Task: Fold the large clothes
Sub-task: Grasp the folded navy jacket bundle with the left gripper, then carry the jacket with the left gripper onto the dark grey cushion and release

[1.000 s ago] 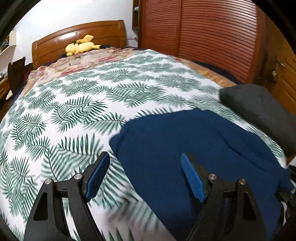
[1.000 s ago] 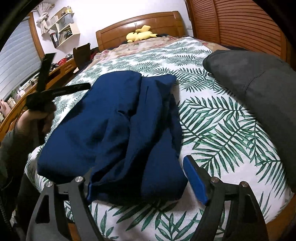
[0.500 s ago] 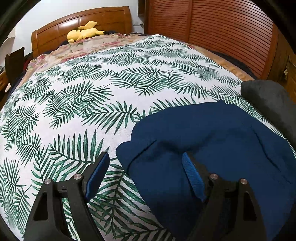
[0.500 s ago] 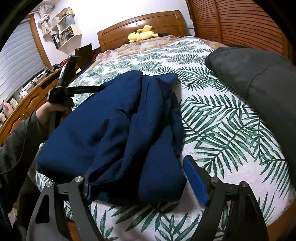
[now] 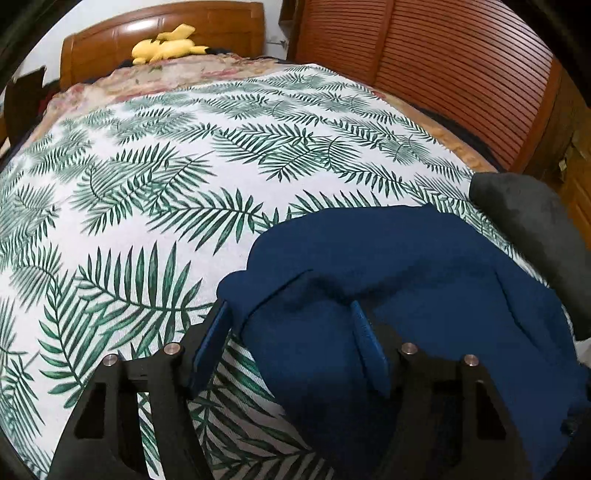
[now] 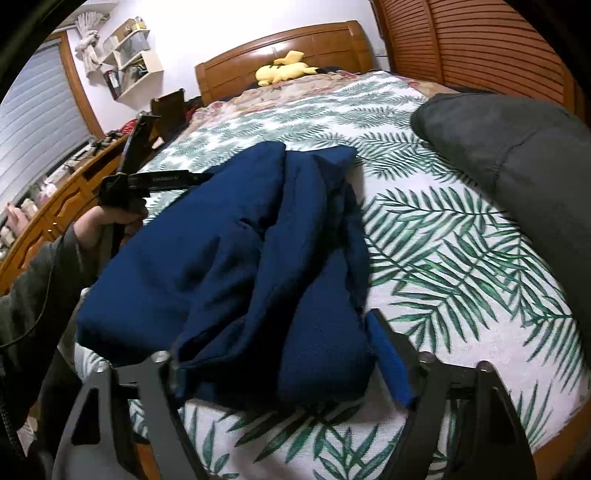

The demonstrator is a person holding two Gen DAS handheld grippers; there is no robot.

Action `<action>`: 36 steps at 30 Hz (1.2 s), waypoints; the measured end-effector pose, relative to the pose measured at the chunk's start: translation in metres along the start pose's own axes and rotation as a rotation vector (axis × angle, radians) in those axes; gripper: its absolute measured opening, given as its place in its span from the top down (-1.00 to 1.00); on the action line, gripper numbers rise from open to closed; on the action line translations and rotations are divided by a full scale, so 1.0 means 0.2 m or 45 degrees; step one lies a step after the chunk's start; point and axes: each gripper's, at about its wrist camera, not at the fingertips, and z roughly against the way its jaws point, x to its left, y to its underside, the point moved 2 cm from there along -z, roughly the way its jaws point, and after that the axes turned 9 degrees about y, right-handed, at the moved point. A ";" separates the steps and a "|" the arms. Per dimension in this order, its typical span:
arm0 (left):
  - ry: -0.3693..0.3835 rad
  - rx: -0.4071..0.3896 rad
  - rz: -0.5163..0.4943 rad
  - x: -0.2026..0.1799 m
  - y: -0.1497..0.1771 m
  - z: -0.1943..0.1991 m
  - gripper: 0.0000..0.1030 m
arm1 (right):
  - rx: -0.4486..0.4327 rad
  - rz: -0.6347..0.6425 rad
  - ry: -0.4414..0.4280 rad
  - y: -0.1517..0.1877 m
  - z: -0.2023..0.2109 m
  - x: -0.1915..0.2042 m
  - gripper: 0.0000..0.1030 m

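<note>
A large navy blue garment (image 5: 406,280) lies bunched on the palm-leaf bedspread (image 5: 166,177). In the left wrist view my left gripper (image 5: 291,314) is open, its fingers astride a raised fold at the garment's left corner. In the right wrist view the garment (image 6: 258,251) fills the middle, folded lengthwise. My right gripper (image 6: 273,365) is open around its near end, the left finger partly hidden under cloth. The left gripper (image 6: 162,177), held in a hand, shows there at the garment's far left edge.
A dark grey pillow or cushion (image 6: 517,155) lies on the bed's right side, also in the left wrist view (image 5: 532,221). A yellow plush toy (image 6: 284,70) sits by the wooden headboard (image 5: 159,26). Slatted wooden wardrobe doors (image 5: 443,66) stand on the right. A dresser (image 6: 55,203) is on the left.
My left gripper has moved forward and down onto the garment's corner, its jaws narrowing around a fold. The right gripper has stayed open at the near end, edging slightly closer.
</note>
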 end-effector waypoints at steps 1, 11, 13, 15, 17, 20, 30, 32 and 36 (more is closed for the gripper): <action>-0.001 0.007 -0.005 0.00 0.00 0.00 -0.13 | -0.004 0.004 -0.001 0.00 0.00 0.00 -0.25; -0.124 0.016 -0.080 -0.11 -0.06 0.14 0.99 | -0.146 0.120 -0.050 -0.10 0.13 0.02 0.47; -0.131 -0.010 -0.088 -0.14 -0.08 0.19 0.99 | -0.187 0.142 -0.030 -0.14 0.17 0.02 0.49; -0.145 -0.039 -0.104 -0.17 -0.10 0.23 0.99 | -0.230 0.155 -0.012 -0.19 0.20 0.00 0.50; -0.149 -0.077 -0.124 -0.23 -0.12 0.28 0.99 | -0.267 0.178 0.014 -0.23 0.23 -0.02 0.52; -0.160 -0.129 -0.173 -0.33 -0.16 0.34 0.99 | -0.316 0.223 0.056 -0.29 0.28 -0.04 0.53; -0.147 -0.193 -0.362 -0.80 -0.46 0.32 0.99 | -0.505 0.346 0.237 -0.59 0.57 -0.21 0.56; -0.132 -0.221 -0.407 -0.94 -0.56 0.30 0.99 | -0.531 0.344 0.306 -0.66 0.64 -0.30 0.56; -0.059 -0.296 -0.482 -1.28 -0.76 0.27 0.99 | -0.573 0.274 0.444 -0.75 0.83 -0.55 0.57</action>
